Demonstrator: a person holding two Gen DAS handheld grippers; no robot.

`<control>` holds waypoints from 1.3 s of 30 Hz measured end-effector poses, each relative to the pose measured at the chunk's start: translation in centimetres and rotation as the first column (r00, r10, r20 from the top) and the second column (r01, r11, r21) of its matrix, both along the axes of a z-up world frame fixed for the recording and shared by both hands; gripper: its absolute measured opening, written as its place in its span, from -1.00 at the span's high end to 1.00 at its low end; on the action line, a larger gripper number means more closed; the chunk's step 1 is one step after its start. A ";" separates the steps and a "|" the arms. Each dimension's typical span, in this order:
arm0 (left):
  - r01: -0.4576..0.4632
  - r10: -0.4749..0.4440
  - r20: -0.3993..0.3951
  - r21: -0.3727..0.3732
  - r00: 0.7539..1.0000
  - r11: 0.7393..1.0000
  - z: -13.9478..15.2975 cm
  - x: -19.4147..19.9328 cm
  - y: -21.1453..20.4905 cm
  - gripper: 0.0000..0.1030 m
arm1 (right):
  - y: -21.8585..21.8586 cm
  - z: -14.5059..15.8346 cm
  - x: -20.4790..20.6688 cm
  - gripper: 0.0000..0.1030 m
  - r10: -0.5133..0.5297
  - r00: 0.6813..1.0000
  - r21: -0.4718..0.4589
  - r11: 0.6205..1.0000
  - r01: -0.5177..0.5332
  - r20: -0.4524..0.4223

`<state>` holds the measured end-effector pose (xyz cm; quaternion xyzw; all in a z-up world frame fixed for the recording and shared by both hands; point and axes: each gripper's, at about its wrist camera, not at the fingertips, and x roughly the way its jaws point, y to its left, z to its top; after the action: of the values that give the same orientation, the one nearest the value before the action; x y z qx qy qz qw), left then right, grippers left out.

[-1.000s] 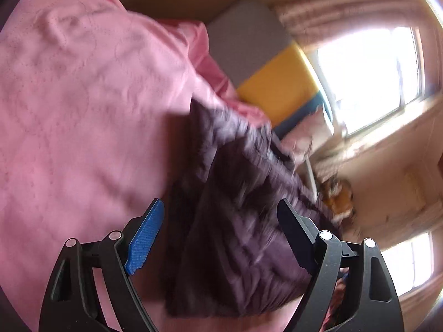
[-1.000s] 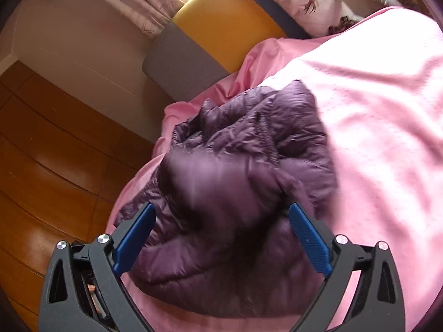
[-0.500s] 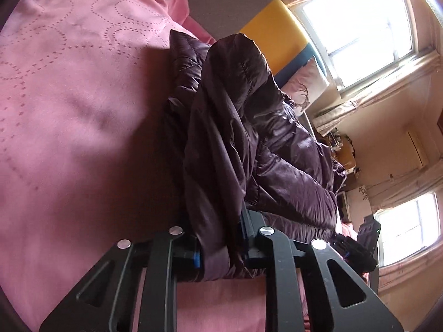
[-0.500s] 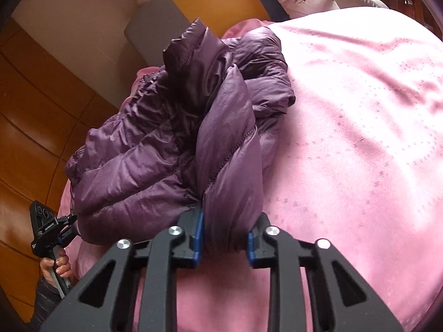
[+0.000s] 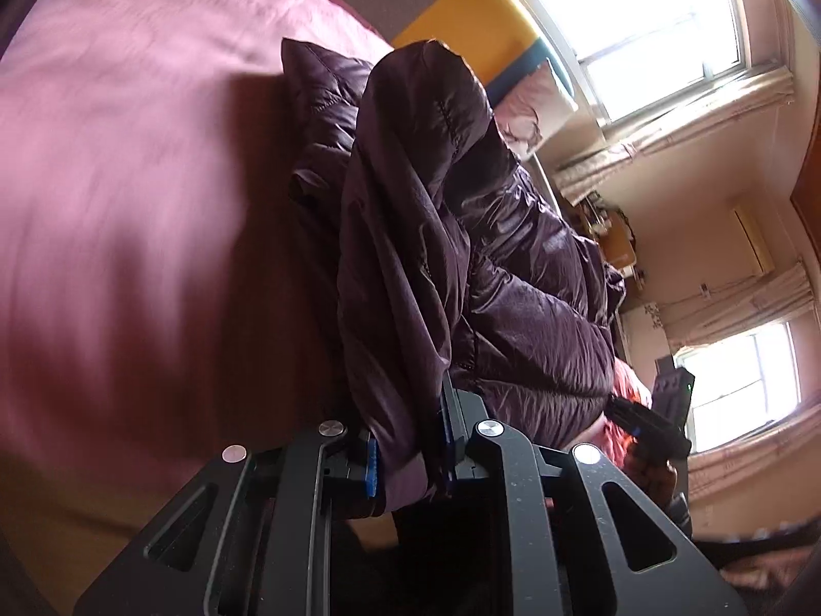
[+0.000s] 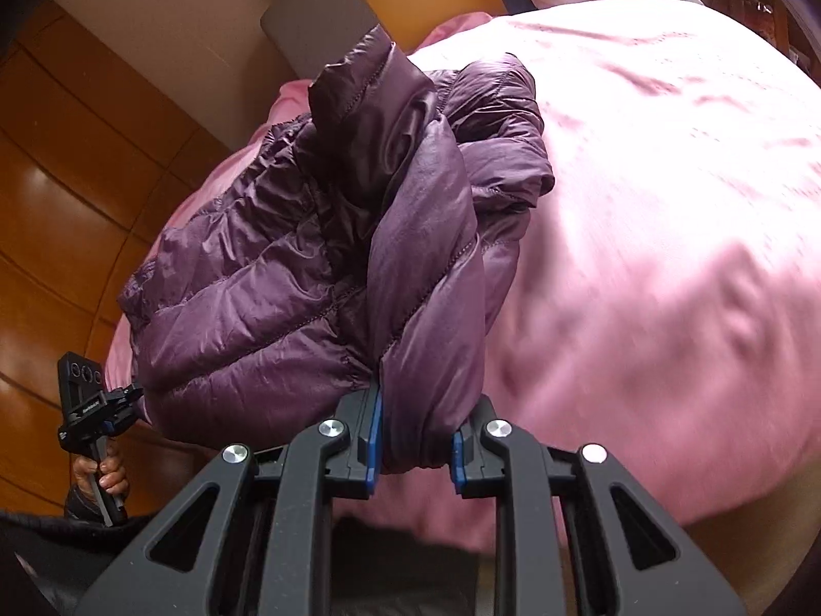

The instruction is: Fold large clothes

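A dark purple quilted puffer jacket (image 5: 410,236) lies bunched on a pink bedspread (image 5: 133,164). My left gripper (image 5: 410,451) is shut on a thick fold of the jacket's near edge. In the right wrist view the same jacket (image 6: 318,267) is crumpled over the pink bedspread (image 6: 667,236), and my right gripper (image 6: 415,451) is shut on another fold of its near edge. Each gripper shows in the other's view: the right one (image 5: 651,421) past the jacket, the left one (image 6: 92,410) at the lower left. The jacket's underside is hidden.
A grey and yellow headboard (image 5: 462,15) and a patterned pillow (image 5: 528,108) stand at the bed's far end. Bright windows (image 5: 641,25) are behind. In the right wrist view a wooden floor (image 6: 61,195) lies to the left of the bed.
Both grippers were open over the jacket one second ago and have since shut on folds of it. Over the last half second both have pulled the held folds back and up slightly.
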<state>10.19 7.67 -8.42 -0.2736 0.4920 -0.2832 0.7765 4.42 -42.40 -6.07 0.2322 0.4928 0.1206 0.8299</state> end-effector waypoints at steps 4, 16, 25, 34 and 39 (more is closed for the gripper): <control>-0.011 0.011 0.008 0.071 1.000 0.997 0.6 -2.3 0.1 0.41 | 0.2 1.3 -0.5 0.37 0.045 0.999 -0.081 0.996 -0.044 0.002; -0.074 0.041 0.192 0.168 0.981 0.983 4.4 3.3 -1.5 -0.33 | 2.3 6.1 8.4 -0.29 0.071 0.977 -0.306 0.952 -0.006 0.200; -0.077 0.019 0.254 0.220 0.967 0.973 4.8 1.9 -2.6 0.84 | 5.0 4.3 6.2 0.86 0.159 0.969 -0.426 0.903 -0.065 0.191; -0.106 0.001 0.346 0.282 0.938 0.953 8.9 0.9 -2.1 0.92 | 4.4 11.0 3.1 0.88 0.149 0.928 -0.393 0.920 -0.003 0.342; -0.145 0.037 0.381 0.258 0.924 0.955 10.9 4.1 -1.6 0.92 | 3.7 12.4 6.0 0.89 0.099 0.923 -0.348 0.936 0.040 0.372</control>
<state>14.26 6.09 2.51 -0.1246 0.3575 -0.2206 0.8989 10.40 -38.66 6.36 0.0455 0.3380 0.0867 0.9361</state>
